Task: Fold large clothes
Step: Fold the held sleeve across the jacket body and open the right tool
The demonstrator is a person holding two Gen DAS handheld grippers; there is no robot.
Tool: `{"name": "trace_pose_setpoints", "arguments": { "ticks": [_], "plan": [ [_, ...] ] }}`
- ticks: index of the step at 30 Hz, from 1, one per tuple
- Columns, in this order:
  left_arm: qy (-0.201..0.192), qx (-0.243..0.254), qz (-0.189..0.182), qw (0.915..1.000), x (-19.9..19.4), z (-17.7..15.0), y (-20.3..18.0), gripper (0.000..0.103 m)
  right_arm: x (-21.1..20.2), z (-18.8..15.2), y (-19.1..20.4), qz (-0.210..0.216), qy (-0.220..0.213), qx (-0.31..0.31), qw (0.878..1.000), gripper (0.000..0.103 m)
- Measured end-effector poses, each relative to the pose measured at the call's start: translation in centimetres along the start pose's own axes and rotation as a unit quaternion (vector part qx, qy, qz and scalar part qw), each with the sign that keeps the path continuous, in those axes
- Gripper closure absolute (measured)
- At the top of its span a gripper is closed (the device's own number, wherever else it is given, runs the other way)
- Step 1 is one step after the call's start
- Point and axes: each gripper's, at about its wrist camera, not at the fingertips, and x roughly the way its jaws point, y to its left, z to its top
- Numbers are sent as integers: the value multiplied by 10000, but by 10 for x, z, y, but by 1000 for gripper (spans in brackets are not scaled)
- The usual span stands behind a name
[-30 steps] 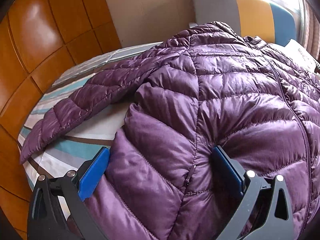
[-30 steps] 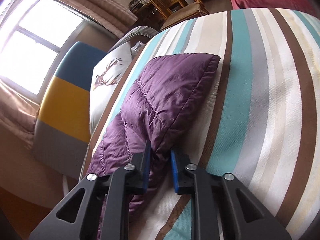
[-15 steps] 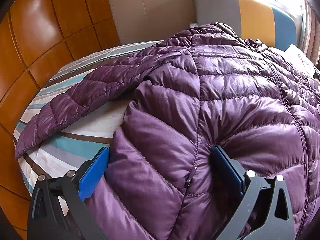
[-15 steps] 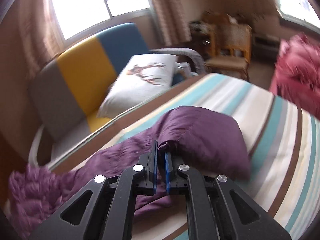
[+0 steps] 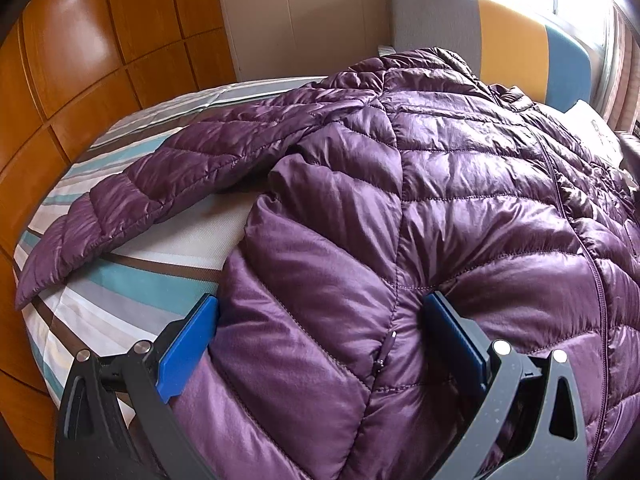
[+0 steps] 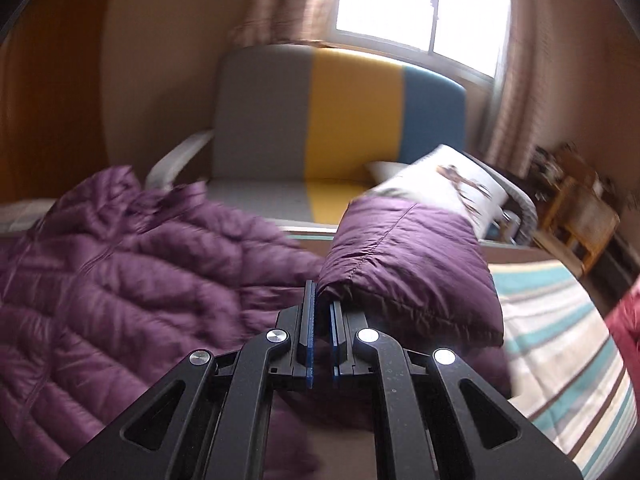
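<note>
Sleeve cuff (image 6: 412, 264) clenched in the right gripper (image 6: 322, 308), lifted off the striped bed (image 6: 568, 360) to swing across the purple jacket (image 6: 120, 280) at its left — a second ago it lay flat. The left gripper (image 5: 320, 344), jaws spread wide, straddles the jacket's side to pin it, unchanged; the other sleeve (image 5: 140, 208) lies ahead-left.

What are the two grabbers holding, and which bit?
The right gripper pinches the purple jacket's sleeve near its cuff. The left gripper is open, straddling the jacket's hem.
</note>
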Motion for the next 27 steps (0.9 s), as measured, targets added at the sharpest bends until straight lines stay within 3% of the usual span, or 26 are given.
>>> {"name": "trace_pose_setpoints", "arguments": {
  "ticks": [6,10,13,18,25,27],
  "plan": [
    [12,-42,-60,10000,1,0,1,2,-13,-9,90,297,-204,-1410,9894,97],
    [13,-46,-66,10000,1,-1,1,2,-22,-21,144,312,-535,-2509,9660,97],
    [17,-57,-79,10000,1,-1,1,2,-34,-39,179,468,-916,-3319,9377,97],
    [15,-64,-88,9999,1,-1,1,2,-33,-62,201,539,-894,-4095,9063,97],
    [21,-82,-101,9999,1,-1,1,2,-38,-67,201,705,-916,-4226,8989,97],
    [21,-92,-115,9999,1,-1,1,2,-42,-74,208,678,-1164,-4501,8827,97]
  ]
}}
